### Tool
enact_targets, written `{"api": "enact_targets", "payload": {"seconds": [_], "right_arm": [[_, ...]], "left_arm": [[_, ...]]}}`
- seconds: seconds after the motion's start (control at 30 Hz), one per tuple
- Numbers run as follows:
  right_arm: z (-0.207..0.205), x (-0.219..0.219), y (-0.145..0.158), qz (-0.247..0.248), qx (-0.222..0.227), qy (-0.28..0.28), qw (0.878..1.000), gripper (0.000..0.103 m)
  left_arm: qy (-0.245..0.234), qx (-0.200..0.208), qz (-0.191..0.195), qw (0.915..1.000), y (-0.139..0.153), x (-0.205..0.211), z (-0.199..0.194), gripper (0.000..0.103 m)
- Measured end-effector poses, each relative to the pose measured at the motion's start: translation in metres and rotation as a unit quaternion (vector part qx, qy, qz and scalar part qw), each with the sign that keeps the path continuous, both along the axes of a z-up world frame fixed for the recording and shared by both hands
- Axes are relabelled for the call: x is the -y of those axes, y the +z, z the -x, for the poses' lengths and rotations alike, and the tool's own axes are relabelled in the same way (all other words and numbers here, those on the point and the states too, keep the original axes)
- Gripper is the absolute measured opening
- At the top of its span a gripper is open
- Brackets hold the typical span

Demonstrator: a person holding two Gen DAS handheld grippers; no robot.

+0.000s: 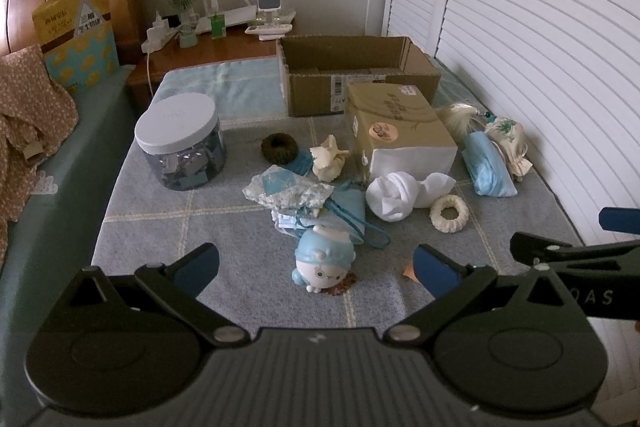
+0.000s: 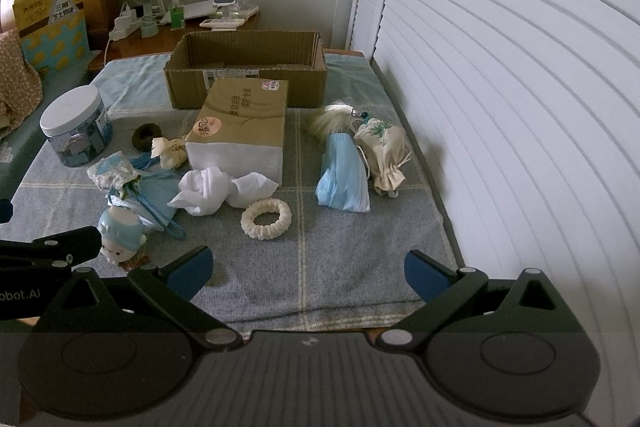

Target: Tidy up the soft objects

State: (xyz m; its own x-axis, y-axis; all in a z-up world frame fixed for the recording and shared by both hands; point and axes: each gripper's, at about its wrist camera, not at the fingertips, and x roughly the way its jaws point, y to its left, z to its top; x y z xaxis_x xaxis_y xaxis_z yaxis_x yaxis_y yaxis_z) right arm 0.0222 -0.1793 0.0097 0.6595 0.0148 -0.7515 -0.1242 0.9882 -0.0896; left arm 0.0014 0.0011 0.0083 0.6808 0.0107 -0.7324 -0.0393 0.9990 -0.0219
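Left wrist view showed both grippers' jaws spread wide, holding nothing; the far cardboard box looked empty, the lidded jar full, the white cloth crumpled.

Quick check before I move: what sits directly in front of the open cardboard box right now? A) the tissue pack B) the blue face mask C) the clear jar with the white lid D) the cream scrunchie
A: the tissue pack stands right against the front wall of the cardboard box; the other three lie farther off.
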Motion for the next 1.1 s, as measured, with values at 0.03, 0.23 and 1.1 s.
{"api": "enact_targets", "payload": {"seconds": [0.03,0.23,1.1], "right_arm": [[0.0001,-0.0001,0.0001,0.000,0.000,0.000,1.000,0.103],[0.0000,0.0001,0.0008,0.001,0.001,0.001,1.000,0.103],[-0.0014,0.0003,0.0035,0.004,0.004,0.005,1.000,0.103]], "left_arm": [[0.000,0.001,0.000,1.0000,0.0005,0.0000,0.0007,0.102],[0.000,0.002,-0.002,1.0000,0.0005,0.0000,0.0011,0.102],[-0.008,0.011,-0.007,0.9999,0.0030,0.0006,-0.0006,0.102]]}}
